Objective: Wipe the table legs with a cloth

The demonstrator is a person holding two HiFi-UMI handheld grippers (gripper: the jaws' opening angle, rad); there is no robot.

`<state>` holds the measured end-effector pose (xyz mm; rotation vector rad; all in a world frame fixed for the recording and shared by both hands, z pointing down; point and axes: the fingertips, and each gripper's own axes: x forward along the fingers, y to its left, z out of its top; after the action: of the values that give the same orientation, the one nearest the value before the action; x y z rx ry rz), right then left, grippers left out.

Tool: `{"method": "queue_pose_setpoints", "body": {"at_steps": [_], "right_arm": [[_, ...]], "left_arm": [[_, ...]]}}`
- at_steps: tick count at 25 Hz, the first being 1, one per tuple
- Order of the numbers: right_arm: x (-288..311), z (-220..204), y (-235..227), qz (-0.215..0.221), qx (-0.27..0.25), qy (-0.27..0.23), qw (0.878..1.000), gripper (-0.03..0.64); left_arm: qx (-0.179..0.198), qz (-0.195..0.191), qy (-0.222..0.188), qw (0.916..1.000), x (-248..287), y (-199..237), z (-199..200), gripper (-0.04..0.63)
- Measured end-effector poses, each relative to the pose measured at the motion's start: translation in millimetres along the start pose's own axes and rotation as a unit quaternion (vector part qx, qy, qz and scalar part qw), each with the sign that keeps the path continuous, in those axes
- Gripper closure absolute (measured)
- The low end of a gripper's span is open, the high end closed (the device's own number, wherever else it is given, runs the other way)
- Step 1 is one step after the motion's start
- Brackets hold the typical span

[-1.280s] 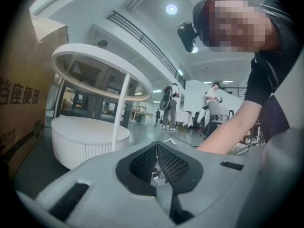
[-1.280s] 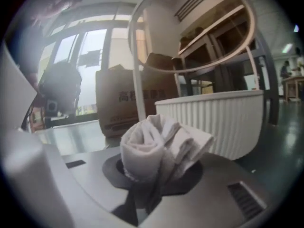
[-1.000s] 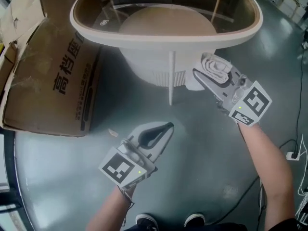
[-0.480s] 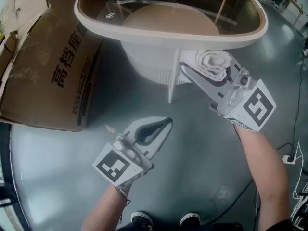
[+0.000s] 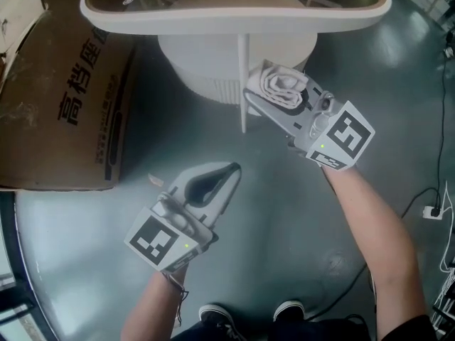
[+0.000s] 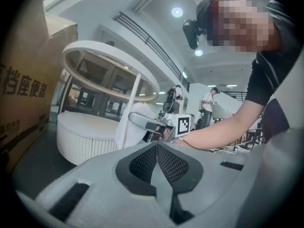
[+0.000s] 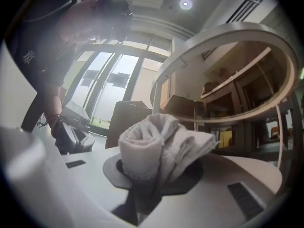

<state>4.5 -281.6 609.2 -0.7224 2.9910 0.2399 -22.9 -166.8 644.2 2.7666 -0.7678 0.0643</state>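
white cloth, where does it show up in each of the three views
Head view: upper middle, the white cloth bunched in the right hand-held gripper, beside a thin table leg.
Left gripper view: small, left of centre, the white cloth by that leg.
Right gripper view: dead centre, the white cloth clamped between the jaws.
Shared landmark: the oval tabletop rim.

cloth (image 5: 279, 84): nubby white terry | table leg (image 5: 243, 73): smooth white, satin | cardboard box (image 5: 64, 112): matt brown | floor (image 5: 277, 194): glossy grey
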Motion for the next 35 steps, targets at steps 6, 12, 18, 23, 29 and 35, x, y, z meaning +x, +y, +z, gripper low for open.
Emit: {"method": "queue_pose_setpoints", "body": {"at_steps": [6,12,18,23,29,35], "right_arm": [[-6,-51,8,-0.007,0.048,0.011,0.999,0.534],[-14,-112,15,-0.017,0.102,0.04,0.994,0.534],[-19,-170,24,-0.051,0.167,0.086,0.981,0.534],[-29,-203,24,-0.081,0.224,0.191,0.952,0.534],[-28,-25,-18,-0.051,0.072,0.085,0.992,0.534],[-1,99,-20,-0.016,-0.055,0.044,0.997,0.532]], "left_arm": [[0.0,-0.008,-0.015,0.9999,-4,0,-6,0.591],[-0.01,0.0,0.016,0.9998,-9,3,-27,0.591],[-0.013,-0.001,0.028,0.9995,-10,2,-38,0.591],[-0.008,-0.004,0.018,0.9998,-2,5,-40,0.591],[-0.007,0.001,-0.005,1.0,5,11,-2,0.591],[0.002,-0.008,-0.068,0.9977,8,0,55,0.591]]}}
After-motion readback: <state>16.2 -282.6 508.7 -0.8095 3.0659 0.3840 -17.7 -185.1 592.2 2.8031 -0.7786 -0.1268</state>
